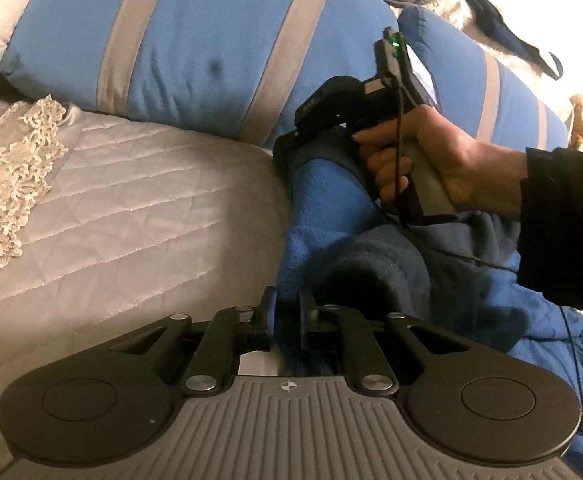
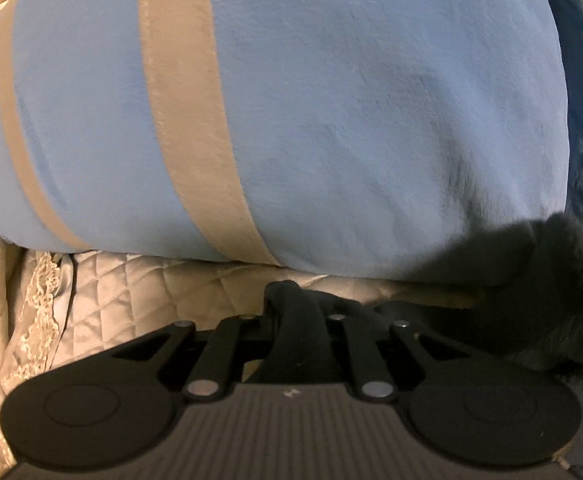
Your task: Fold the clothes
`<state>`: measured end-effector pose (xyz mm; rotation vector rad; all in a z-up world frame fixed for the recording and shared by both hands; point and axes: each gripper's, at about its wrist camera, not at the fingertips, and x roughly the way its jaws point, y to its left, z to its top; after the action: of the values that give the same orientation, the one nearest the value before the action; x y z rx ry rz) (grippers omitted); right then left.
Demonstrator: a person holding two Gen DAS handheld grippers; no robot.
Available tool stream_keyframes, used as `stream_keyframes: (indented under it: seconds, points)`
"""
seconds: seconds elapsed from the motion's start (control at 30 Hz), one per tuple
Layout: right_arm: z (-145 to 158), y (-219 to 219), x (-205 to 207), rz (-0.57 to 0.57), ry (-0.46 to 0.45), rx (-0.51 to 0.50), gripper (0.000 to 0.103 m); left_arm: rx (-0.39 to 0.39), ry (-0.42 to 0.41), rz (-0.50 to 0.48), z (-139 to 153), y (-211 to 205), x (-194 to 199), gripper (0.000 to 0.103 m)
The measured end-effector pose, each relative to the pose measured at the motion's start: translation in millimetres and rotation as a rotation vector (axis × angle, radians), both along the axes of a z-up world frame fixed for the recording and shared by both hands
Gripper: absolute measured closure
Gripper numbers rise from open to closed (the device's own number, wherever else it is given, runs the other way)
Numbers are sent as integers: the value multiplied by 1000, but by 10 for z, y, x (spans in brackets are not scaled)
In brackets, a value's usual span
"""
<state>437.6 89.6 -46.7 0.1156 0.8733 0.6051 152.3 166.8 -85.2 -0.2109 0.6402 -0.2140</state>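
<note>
On the quilted bedspread (image 1: 131, 200), left of everything, nothing is folded yet; a lace trim (image 1: 7, 184) lies at its edge and a blue striped pillow (image 1: 195, 52) rests behind. Further right lies the blue fleece garment (image 1: 319, 216), bunched and crumpled, so I judge the folding is at its beginning: the cloth must first be spread flat, and all folds remain. The left gripper (image 1: 287, 312) is nearly closed, clamped on the blue edge of this garment. To the right, the right gripper (image 2: 299, 320) is also almost together, pinching a dark fleece part (image 2: 551, 280) of the garment, beside the pillow.
</note>
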Motion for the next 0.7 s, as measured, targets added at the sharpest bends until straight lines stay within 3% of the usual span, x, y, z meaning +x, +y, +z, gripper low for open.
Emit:
stream_keyframes:
  seconds: [0.3,0.4,0.5,0.53,0.7]
  points:
    - [-15,-17,-11,0,6,19,91,20,1,-32,87,-29,-84,92]
    - [1,-9,-32,17,-11,5,91,-51,-5,33,106,107,-60,91]
    - [-4,1,-27,23,-11,2,91,-204,-40,99,122,331,-19,90]
    - [-9,7,-28,24,-11,2,91,-256,-38,102,110,382,29,89]
    - [-29,29,-28,27,-9,-2,91,-321,20,29,12,342,294,90]
